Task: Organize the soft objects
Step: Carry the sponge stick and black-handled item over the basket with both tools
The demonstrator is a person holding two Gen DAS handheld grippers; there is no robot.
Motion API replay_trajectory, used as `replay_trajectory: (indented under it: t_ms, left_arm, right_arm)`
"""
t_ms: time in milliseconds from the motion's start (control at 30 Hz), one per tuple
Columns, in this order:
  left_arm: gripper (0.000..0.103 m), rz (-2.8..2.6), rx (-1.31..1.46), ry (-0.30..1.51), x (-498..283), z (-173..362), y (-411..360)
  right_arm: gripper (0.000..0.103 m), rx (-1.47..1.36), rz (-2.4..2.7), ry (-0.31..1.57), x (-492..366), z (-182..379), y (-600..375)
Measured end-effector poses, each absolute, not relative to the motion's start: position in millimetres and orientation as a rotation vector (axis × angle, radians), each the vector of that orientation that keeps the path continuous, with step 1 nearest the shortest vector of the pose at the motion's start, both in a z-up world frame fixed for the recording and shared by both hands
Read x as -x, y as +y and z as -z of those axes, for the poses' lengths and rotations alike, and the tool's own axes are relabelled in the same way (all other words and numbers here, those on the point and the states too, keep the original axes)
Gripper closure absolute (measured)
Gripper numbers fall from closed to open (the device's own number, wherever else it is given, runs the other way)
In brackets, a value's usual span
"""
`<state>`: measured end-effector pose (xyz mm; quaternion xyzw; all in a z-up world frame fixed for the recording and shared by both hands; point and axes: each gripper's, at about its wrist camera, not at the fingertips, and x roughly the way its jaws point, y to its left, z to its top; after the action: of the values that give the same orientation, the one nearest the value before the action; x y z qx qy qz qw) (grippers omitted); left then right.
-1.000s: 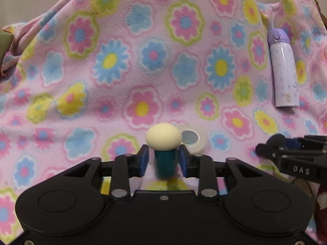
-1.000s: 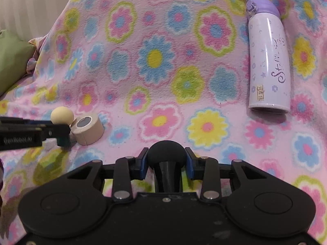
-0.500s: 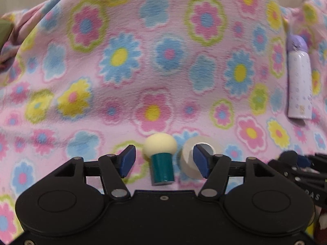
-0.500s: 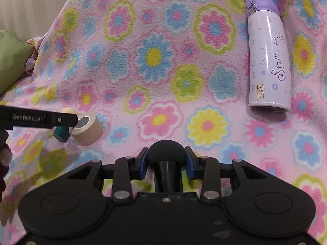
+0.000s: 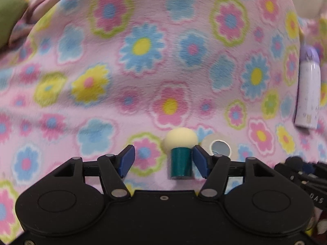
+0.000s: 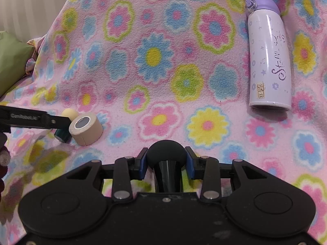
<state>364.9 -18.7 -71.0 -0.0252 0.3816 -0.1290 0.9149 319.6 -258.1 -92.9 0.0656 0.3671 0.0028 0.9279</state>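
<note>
A cream-headed sponge with a teal handle lies on the flowered blanket, next to a beige tape roll. My left gripper is open around the sponge, its right pad close to the handle. In the right wrist view the sponge and the tape roll lie at the left, partly behind the left gripper's finger. My right gripper is shut on a black-headed sponge just above the blanket.
A lilac water bottle lies on the blanket at the far right; it also shows in the left wrist view. A green cushion sits at the left edge. The right gripper's body shows at lower right.
My left gripper opened and let go of the cream sponge, which now lies on the blanket beside the tape roll. The left gripper has shifted left. The right gripper has barely moved.
</note>
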Motion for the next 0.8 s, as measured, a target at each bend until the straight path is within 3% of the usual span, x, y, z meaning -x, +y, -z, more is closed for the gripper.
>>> replay_trajectory:
  t_ms: [200,267,300,533,800]
  left_arm:
    - [0.045,0.233,-0.013,0.809,-377.2,76.1,-37.6]
    - [0.057,0.254,0.015,0.816,-380.0,76.0,-36.7]
    - [0.069,0.289,0.032,0.82,-380.3,75.1,-36.6]
    - [0.069,0.274,0.002,0.786,-361.1,68.5,-39.1]
    - [0.068,0.285,0.034,0.695,-303.0,22.7,-16.2]
  right_arm:
    - [0.067,-0.133,-0.005,0.751,-319.8,92.9,-257.8]
    - [0.067,-0.135,-0.006,0.75,-319.7,92.8,-257.8]
    - [0.067,-0.139,-0.007,0.747,-319.2,92.7,-258.4]
    - [0.066,-0.145,0.005,0.717,-312.8,89.8,-258.5]
    - [0.066,-0.227,0.037,0.678,-298.0,73.8,-274.7]
